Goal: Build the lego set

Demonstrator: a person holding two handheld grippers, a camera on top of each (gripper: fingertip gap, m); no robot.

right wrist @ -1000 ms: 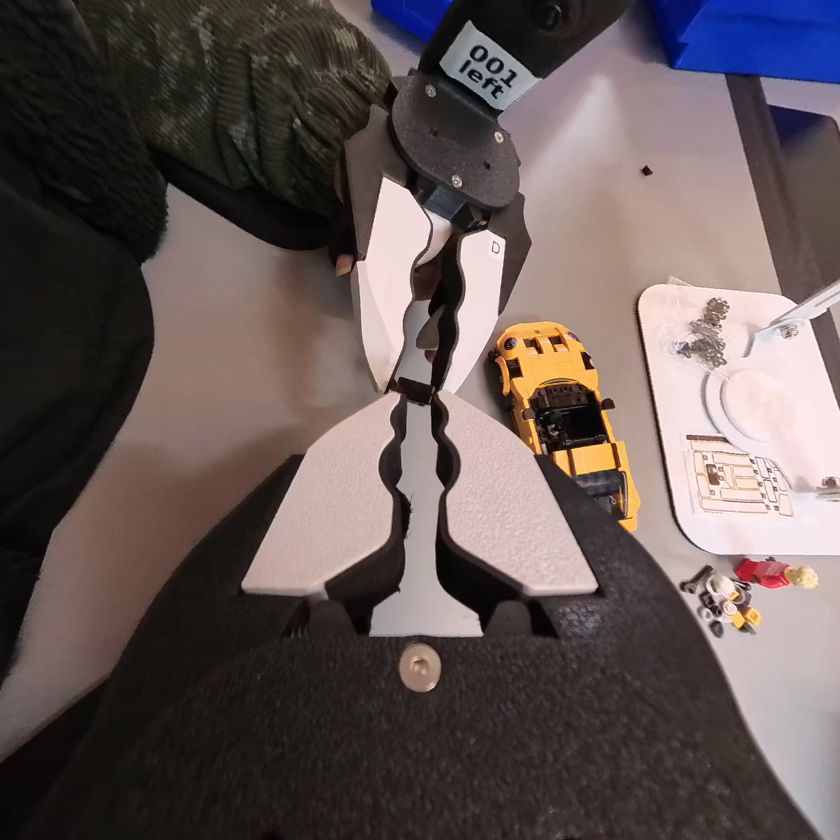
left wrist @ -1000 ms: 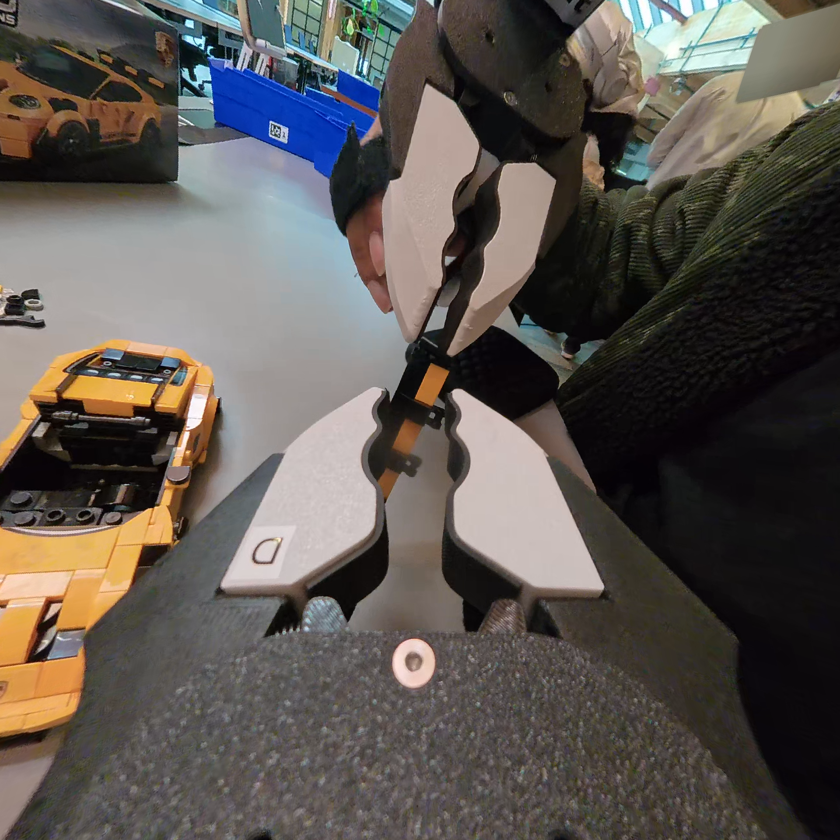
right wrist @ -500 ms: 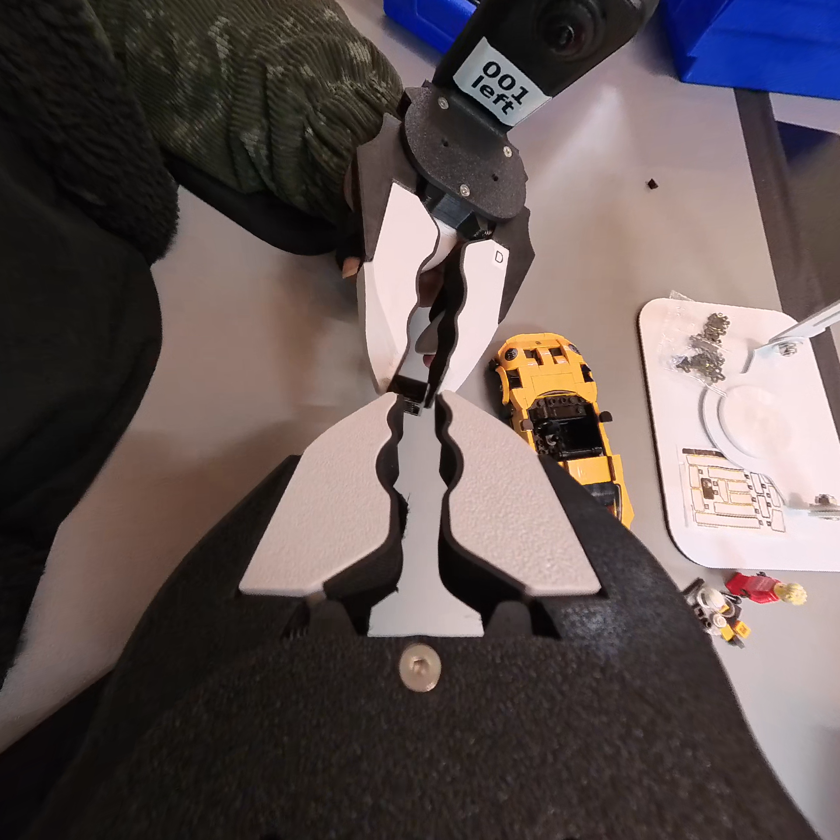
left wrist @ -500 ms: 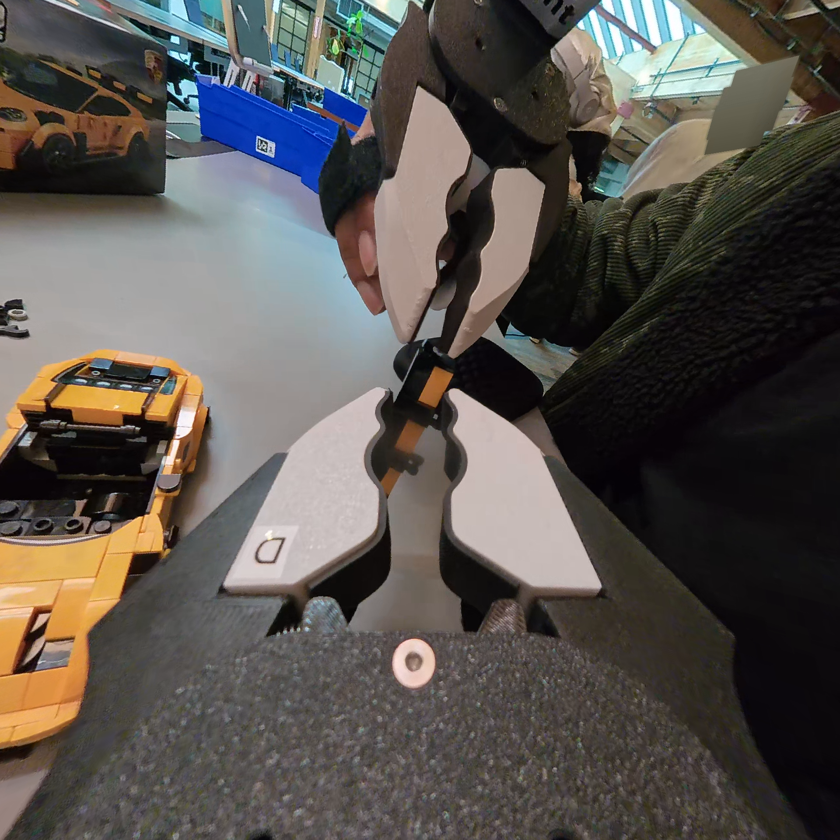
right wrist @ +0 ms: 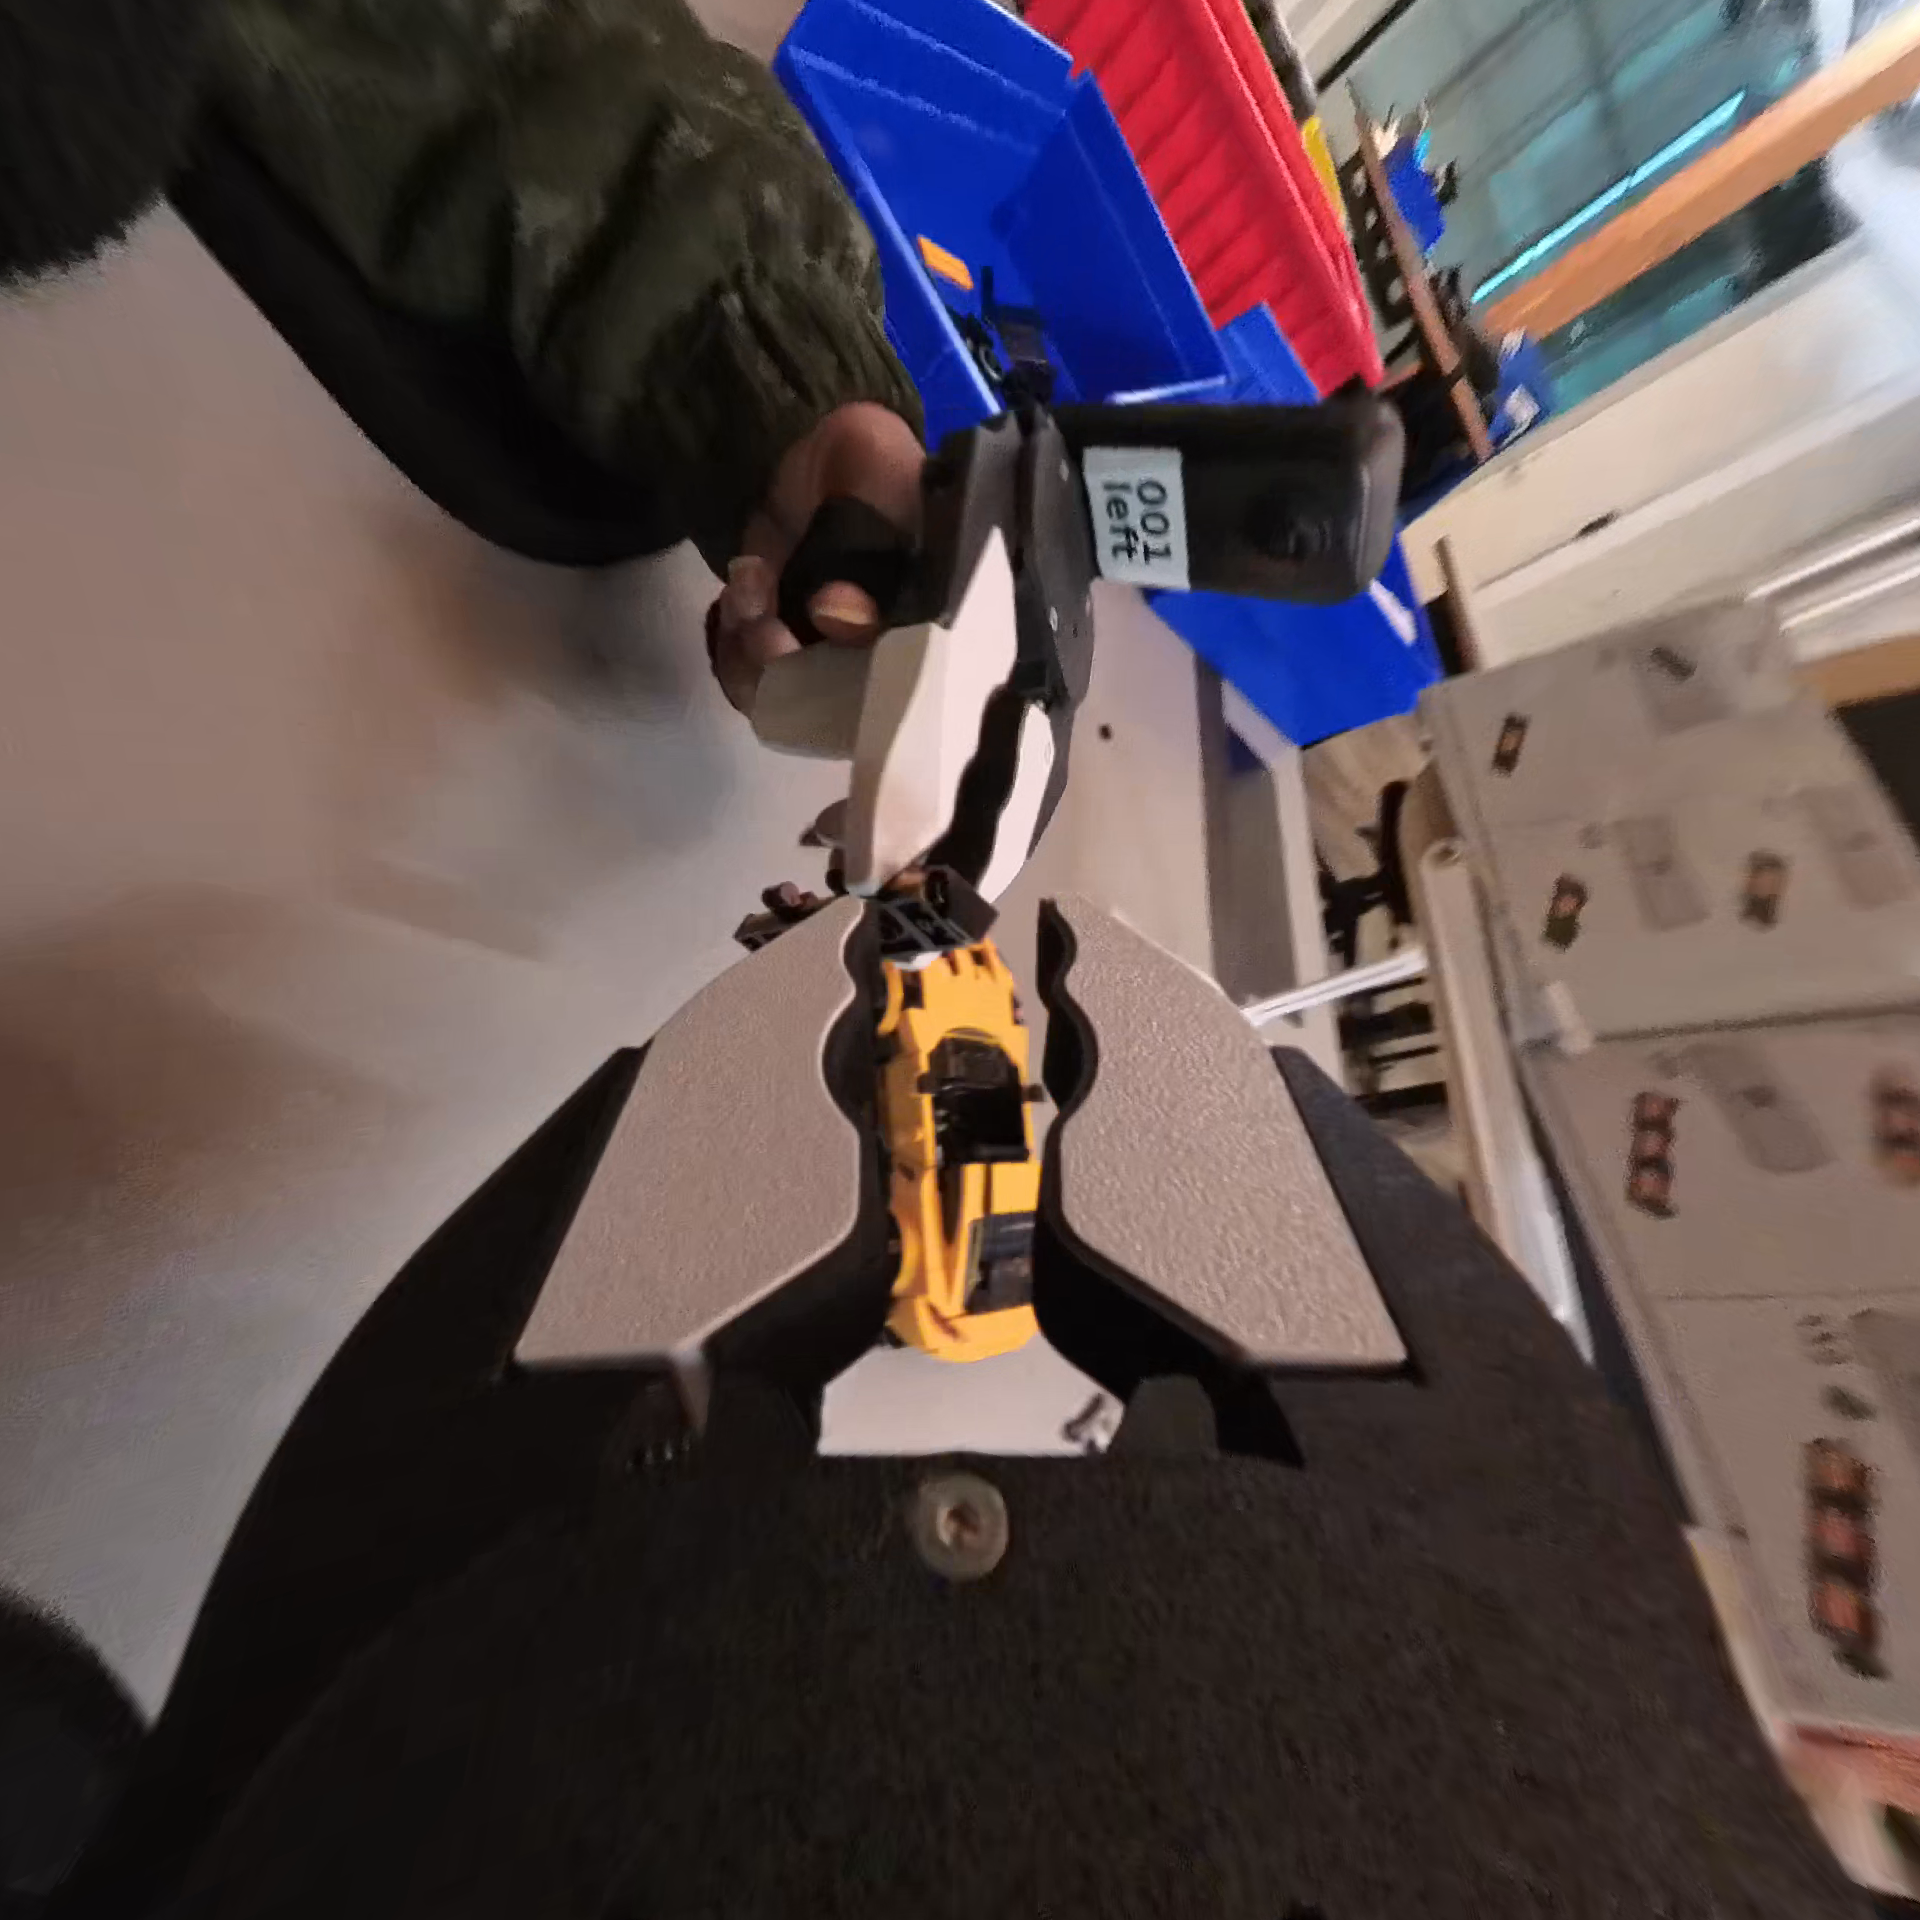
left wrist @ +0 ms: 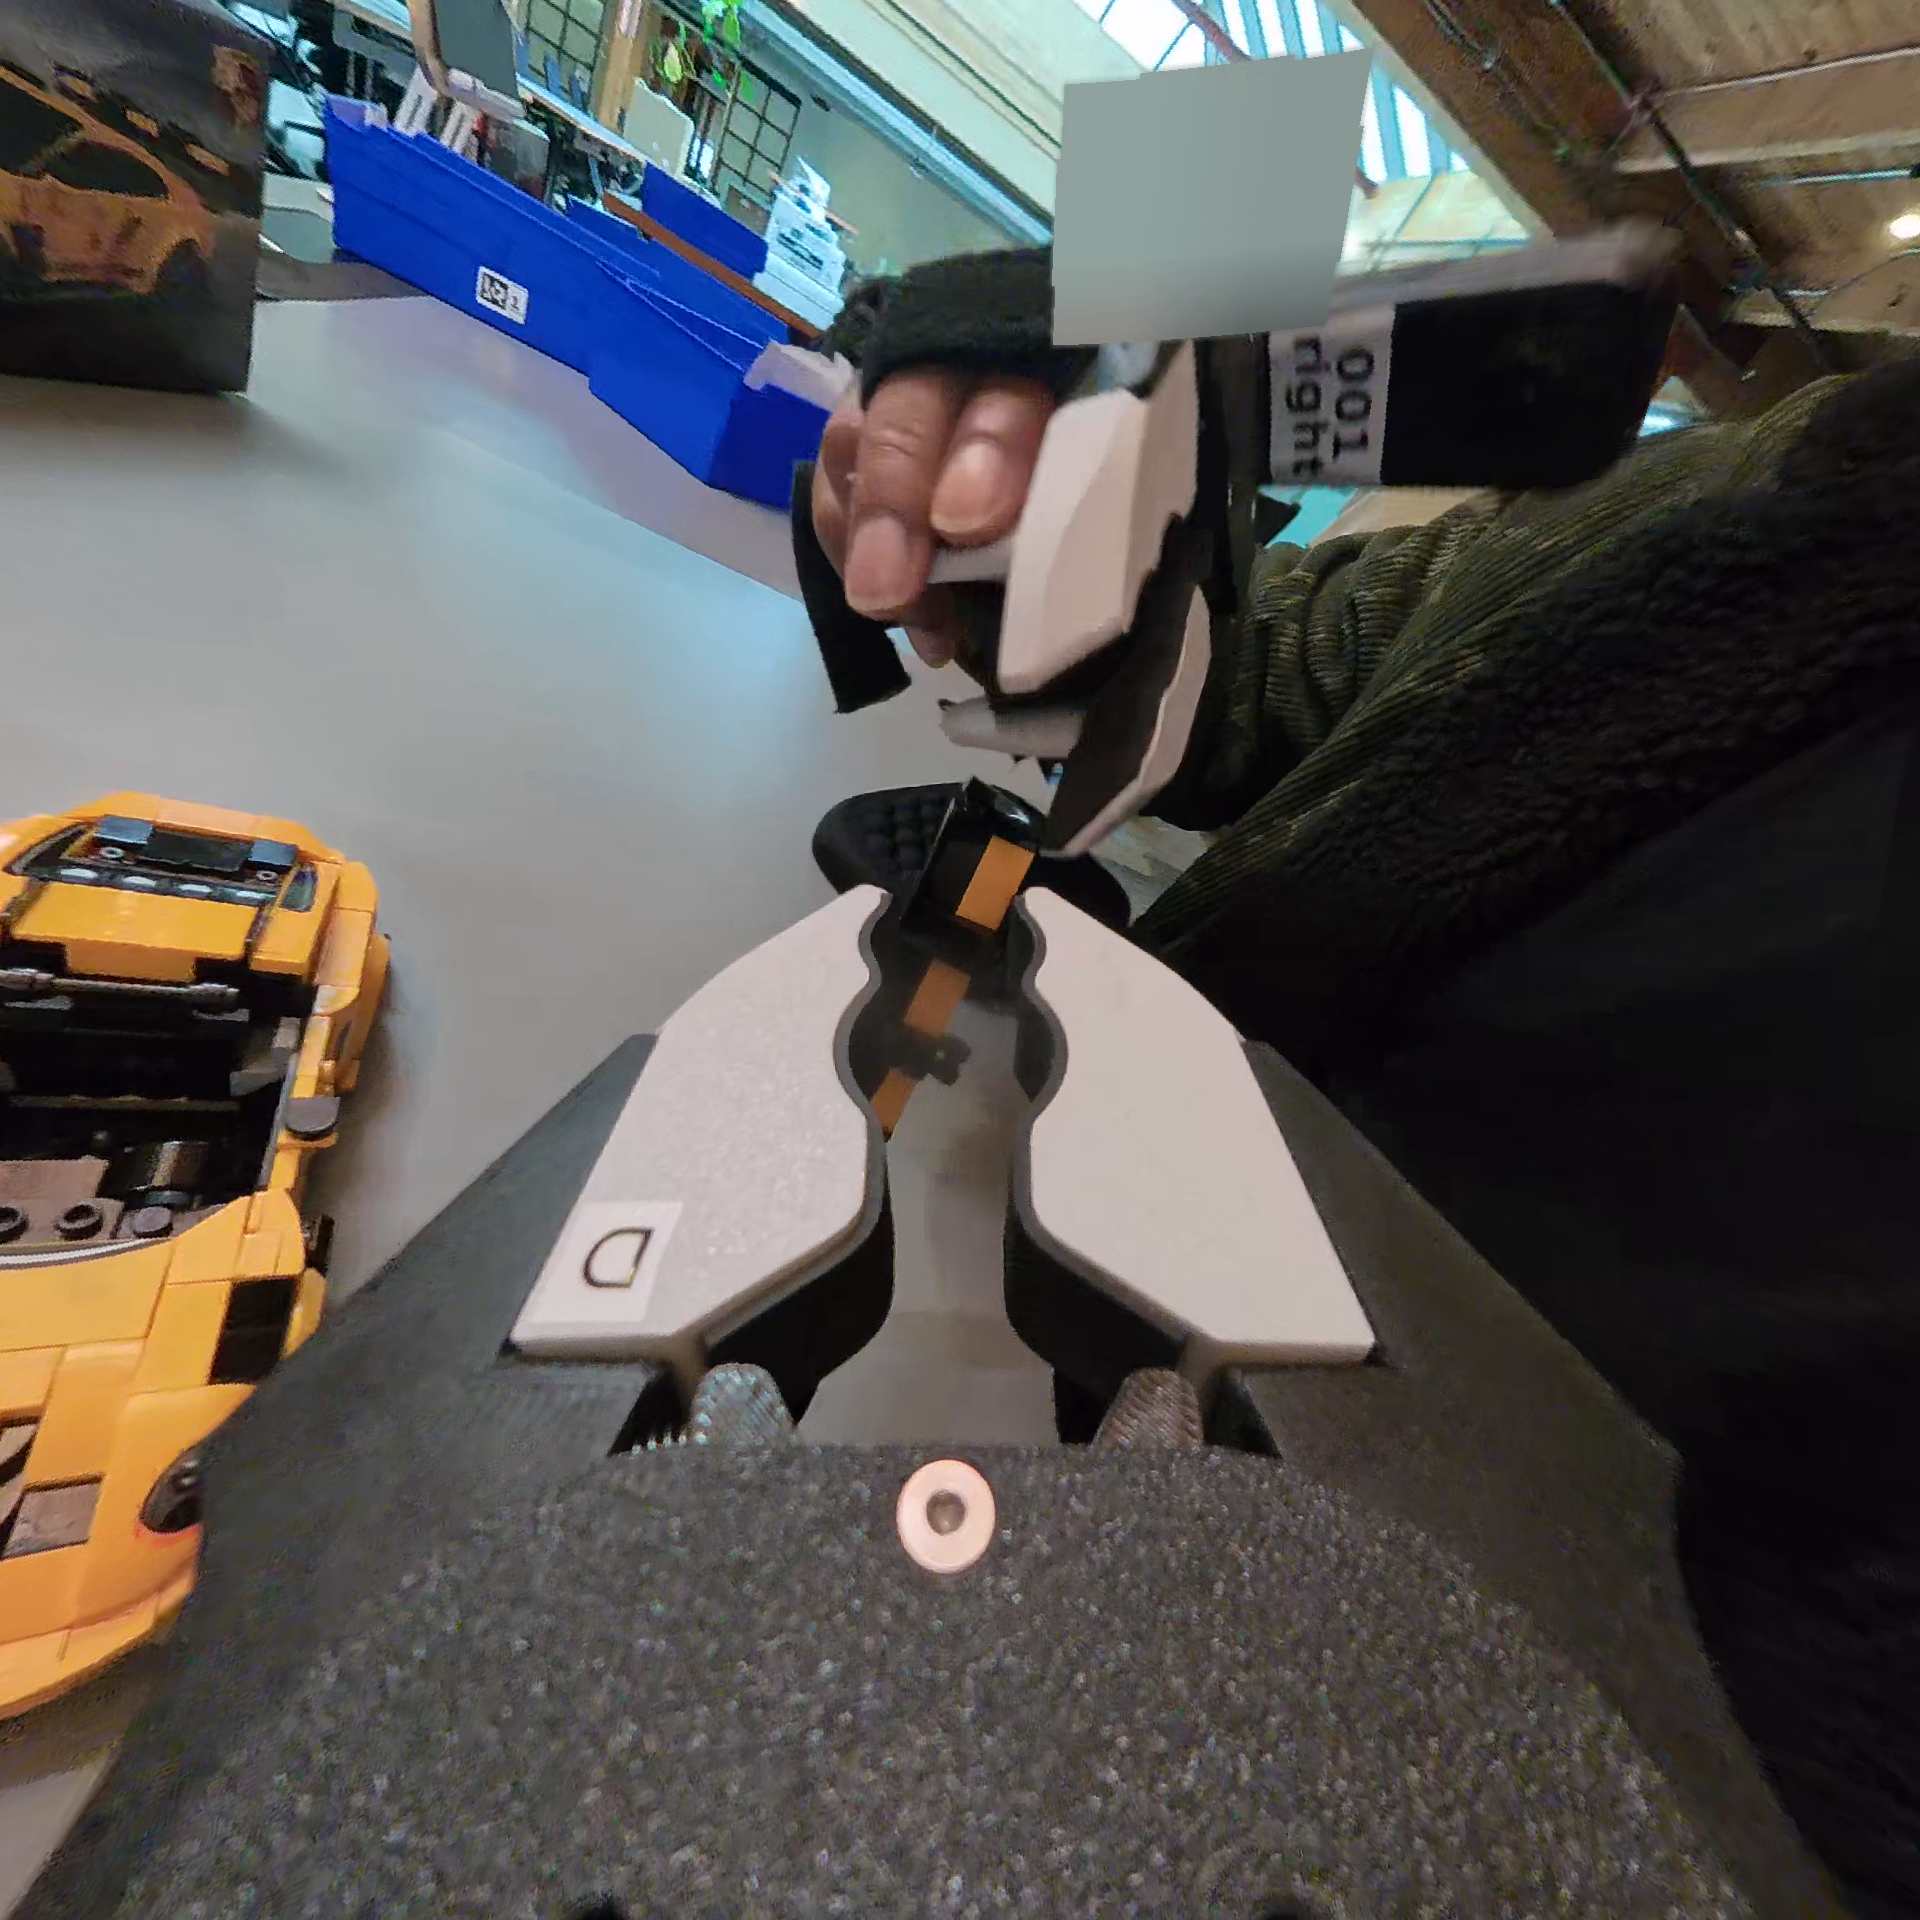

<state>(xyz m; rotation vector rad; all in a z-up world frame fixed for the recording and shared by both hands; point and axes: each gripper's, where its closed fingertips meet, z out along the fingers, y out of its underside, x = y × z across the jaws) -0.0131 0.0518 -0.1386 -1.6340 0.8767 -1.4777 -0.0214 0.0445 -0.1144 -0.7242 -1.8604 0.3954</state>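
Observation:
My left gripper (left wrist: 951, 914) is shut on a small black and orange lego piece (left wrist: 982, 868) and holds it in the air above the table. In the right wrist view the same gripper (right wrist: 914, 883) shows with the piece (right wrist: 925, 920) at its tips. My right gripper (right wrist: 951, 925) is open and empty, its tips just short of the piece. In the left wrist view it (left wrist: 1070, 821) is turned on its side just above and right of the piece. The yellow lego car (left wrist: 156, 1091) with its roof open stands on the table at the left, and shows between my right fingers (right wrist: 956, 1143).
The set's box (left wrist: 114, 208) stands at the back left and blue bins (left wrist: 582, 301) run along the table's far edge. A red bin (right wrist: 1247, 156) sits behind the blue ones. A printed sheet (right wrist: 1714, 1039) lies at the right. A green sleeve (left wrist: 1507, 675) fills the right side. Only a small space, under 4 cm, lies between the two pairs of fingers.
My right gripper has opened, let go of the piece and rolled onto its side. The left gripper keeps hold of the piece. The right wrist view has swung and is blurred.

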